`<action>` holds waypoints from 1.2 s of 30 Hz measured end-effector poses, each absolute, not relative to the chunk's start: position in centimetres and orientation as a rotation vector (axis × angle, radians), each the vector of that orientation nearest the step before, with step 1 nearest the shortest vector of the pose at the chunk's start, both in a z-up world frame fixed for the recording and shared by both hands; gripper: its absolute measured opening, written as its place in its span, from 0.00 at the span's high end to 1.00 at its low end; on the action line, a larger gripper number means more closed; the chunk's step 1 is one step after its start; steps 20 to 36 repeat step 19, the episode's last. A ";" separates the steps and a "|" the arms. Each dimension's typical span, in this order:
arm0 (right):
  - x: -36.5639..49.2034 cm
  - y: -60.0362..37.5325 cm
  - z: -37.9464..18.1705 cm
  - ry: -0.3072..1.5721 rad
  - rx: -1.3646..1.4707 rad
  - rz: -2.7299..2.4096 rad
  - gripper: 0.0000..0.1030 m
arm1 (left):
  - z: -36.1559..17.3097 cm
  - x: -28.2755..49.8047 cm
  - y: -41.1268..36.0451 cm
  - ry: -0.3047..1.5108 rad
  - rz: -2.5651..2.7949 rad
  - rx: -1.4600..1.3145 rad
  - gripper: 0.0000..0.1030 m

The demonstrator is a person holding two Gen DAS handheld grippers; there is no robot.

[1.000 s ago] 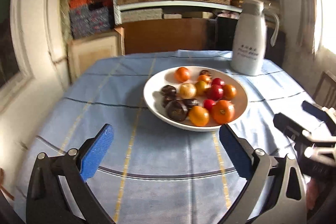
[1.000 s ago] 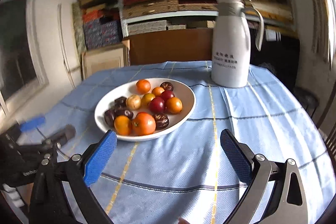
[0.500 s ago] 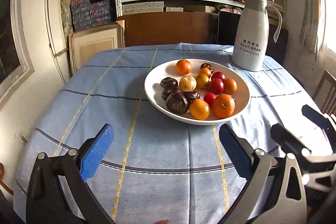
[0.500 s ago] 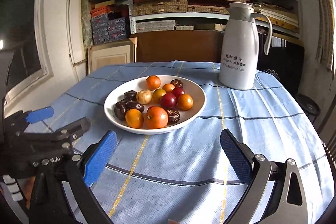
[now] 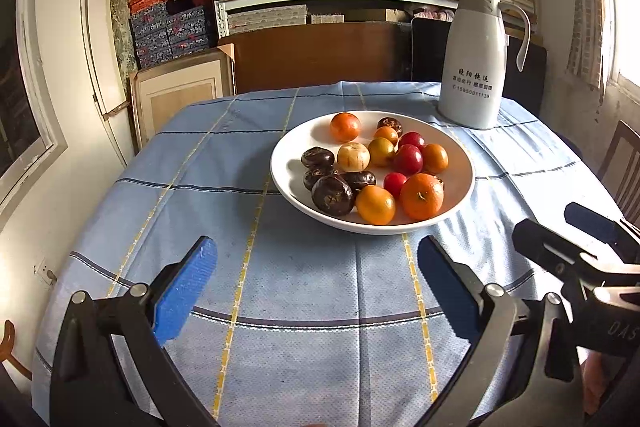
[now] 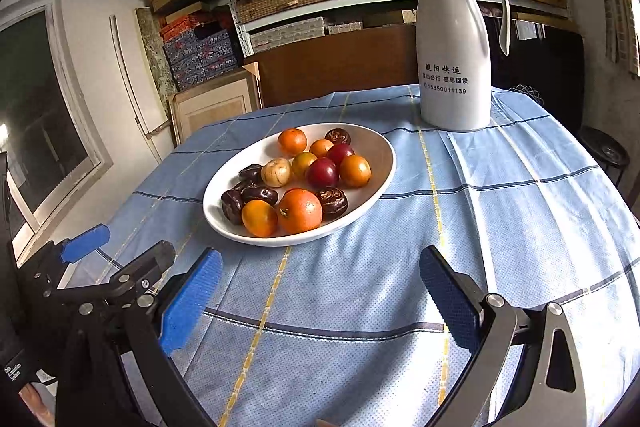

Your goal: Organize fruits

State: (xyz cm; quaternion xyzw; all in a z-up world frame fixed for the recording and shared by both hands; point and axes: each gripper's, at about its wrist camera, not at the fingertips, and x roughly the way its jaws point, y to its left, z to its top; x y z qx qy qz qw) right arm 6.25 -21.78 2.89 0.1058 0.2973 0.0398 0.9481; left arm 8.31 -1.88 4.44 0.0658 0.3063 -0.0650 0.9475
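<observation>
Both cameras have swung and drawn back a touch over the last second, so the plate [image 5: 460,163] now sits higher in each view with more blue cloth showing in front of it, while the fruit itself has not budged.

All the fruits are in that white plate, near the middle of the desk [image 5: 280,287]. Nothing lies loose on the cloth. They are mixed, though: the big orange [image 5: 422,195] and a smaller orange one [image 5: 375,205] at the near rim, dark brown ones [image 5: 333,195] bunched on the plate's left, red ones [image 5: 408,159] in the centre, a pale one [image 5: 353,156] beside them, another orange one [image 5: 345,126] at the far side. So which is it? Gathered on one plate, this could pass for the tidy end of the job; jumbled by kind, it could equally be a heap waiting to be sorted. No second dish is in sight, and these views don't settle it.

Behind the plate to the right stands the white jug [image 6: 454,67], clear of it.

Now the tongs. The left tongs [image 5: 316,287] hover low over the cloth, short of the plate, blue pads spread wide, nothing between them. The right tongs [image 6: 320,291] match: wide apart, empty, pointed at the plate's near rim from the right. Each pair shows in the other's view, level and side by side.
</observation>
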 end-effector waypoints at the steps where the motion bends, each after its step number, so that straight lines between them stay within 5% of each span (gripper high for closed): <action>1: 6.3 -21.7 2.9 0.606 0.214 0.081 0.03 | 4.4 8.3 -1.9 0.625 -0.133 0.133 0.04; 36: 6.1 -21.9 3.2 0.590 0.201 0.074 0.03 | 4.5 8.3 -1.9 0.600 -0.139 0.134 0.04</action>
